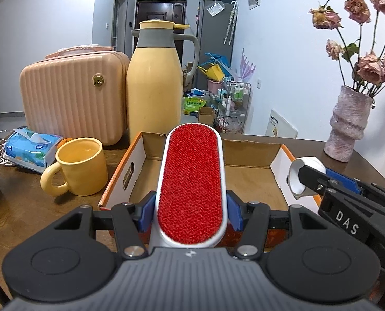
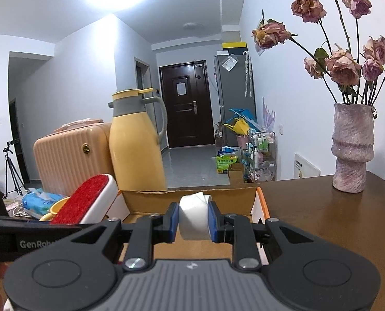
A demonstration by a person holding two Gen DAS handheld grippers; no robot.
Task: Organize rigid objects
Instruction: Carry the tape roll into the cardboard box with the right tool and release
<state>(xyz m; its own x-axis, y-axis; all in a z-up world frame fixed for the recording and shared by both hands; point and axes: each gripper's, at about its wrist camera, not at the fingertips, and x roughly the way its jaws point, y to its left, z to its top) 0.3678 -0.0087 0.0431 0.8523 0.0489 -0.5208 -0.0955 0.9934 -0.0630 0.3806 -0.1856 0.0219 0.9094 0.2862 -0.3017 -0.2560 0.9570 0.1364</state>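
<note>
Left gripper (image 1: 191, 213), bottom centre of the left view: clamped on the brush (image 1: 191, 181), blue pads against its white sides, red bristle face up, head jutting up-frame over the box (image 1: 246, 151). Right gripper (image 2: 193, 220), bottom centre of the right view: pinched on the tape roll (image 2: 194, 216), roll upright between the blue pads, above the box's near right corner. In the left view, same roll at the right edge, over the box's right wall. Box open-topped, on the table (image 2: 309, 215). Left of the box: mug (image 1: 79, 167), tissue pack (image 1: 31, 149). Behind: jug (image 1: 154, 83), case (image 1: 73, 93). Far right: vase (image 1: 348, 127) with flowers.
</note>
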